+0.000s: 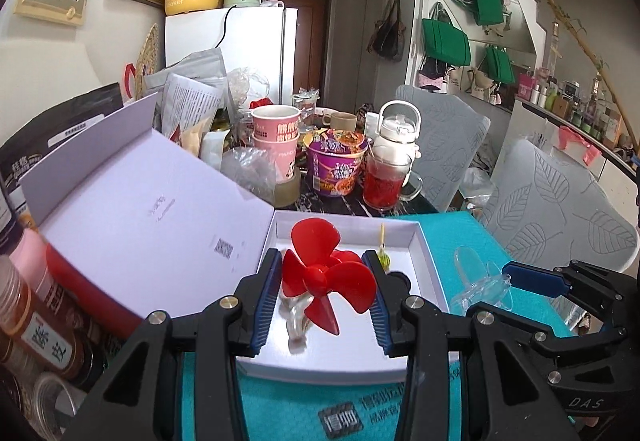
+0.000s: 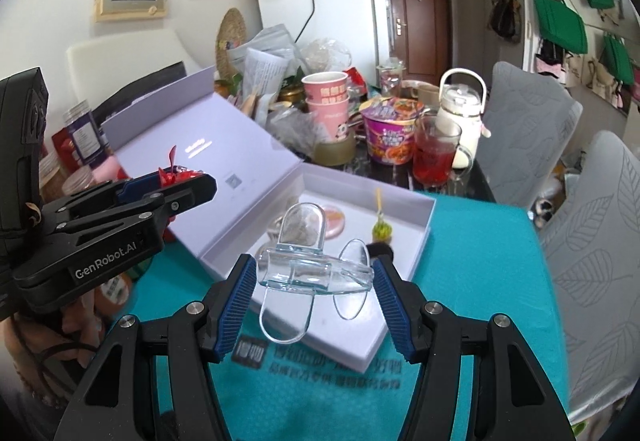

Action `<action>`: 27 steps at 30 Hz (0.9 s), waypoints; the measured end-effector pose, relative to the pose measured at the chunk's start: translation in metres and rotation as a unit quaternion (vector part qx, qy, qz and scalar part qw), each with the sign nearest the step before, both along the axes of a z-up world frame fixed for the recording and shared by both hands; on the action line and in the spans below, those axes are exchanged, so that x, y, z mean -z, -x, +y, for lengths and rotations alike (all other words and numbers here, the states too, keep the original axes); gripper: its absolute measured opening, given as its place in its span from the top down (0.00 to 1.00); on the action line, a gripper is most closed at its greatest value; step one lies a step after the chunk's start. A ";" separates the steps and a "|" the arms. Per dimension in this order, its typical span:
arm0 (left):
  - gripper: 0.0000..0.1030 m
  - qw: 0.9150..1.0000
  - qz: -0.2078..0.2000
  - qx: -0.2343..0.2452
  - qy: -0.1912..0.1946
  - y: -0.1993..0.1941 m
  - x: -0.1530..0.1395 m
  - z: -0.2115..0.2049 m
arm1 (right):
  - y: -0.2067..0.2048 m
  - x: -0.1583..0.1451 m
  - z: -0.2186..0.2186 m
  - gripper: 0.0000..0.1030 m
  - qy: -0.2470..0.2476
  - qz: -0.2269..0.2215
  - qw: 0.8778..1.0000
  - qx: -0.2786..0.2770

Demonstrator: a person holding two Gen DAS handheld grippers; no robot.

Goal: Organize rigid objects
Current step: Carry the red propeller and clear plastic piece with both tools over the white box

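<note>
Over the white box (image 1: 424,261) on the teal mat (image 1: 460,233), two grippers each hold one propeller. One left gripper (image 1: 326,293) clamps the red propeller (image 1: 328,277) between its blue pads, above the box's near edge. One right gripper (image 2: 314,281) grips the clear propeller (image 2: 312,273), just above the box's near rim. Inside the box lie one green-and-yellow pick (image 2: 380,227), one pink disc (image 2: 334,221) and one dark item, partly hidden behind a finger. Blades blur against the tray. Bare mat lies right of the box; cluttered cups and a glass mug (image 1: 384,181) crowd behind.
</note>
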State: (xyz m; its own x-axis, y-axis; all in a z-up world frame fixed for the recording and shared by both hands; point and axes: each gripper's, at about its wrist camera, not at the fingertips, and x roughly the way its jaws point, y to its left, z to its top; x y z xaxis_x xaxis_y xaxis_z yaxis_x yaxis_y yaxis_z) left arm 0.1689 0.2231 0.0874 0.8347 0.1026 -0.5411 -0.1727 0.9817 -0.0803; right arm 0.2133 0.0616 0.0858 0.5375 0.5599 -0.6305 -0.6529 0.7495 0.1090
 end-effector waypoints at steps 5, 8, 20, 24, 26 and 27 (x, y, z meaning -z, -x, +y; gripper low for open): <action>0.61 1.000 -0.002 0.002 -0.005 -0.024 -0.001 0.001 | -0.020 -0.004 0.002 0.42 -0.006 -0.007 1.000 0.011; 0.61 1.000 -0.003 0.006 -0.008 -0.039 -0.001 0.002 | -0.033 -0.006 0.006 0.42 -0.007 -0.010 1.000 0.015; 0.61 1.000 0.016 0.008 -0.013 -0.083 0.011 0.015 | -0.081 0.009 0.023 0.41 -0.013 0.001 1.000 0.024; 0.61 0.999 0.039 0.006 -0.022 -0.093 0.025 0.020 | -0.089 0.027 0.031 0.41 0.003 0.016 1.000 0.015; 0.61 0.998 0.054 0.011 0.002 -0.098 0.032 0.026 | -0.093 0.035 0.035 0.41 0.014 0.024 1.000 0.010; 0.61 0.998 0.059 0.017 0.008 -0.100 0.035 0.026 | -0.094 0.038 0.037 0.41 0.018 0.026 0.999 0.007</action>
State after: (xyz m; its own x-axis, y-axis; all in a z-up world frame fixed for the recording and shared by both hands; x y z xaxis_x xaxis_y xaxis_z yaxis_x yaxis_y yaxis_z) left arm 0.2691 0.2494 0.0523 0.7678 0.0663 -0.6372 -0.1492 0.9858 -0.0773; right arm 0.3078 0.0990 0.0474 0.5106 0.5286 -0.6781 -0.6364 0.7627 0.1153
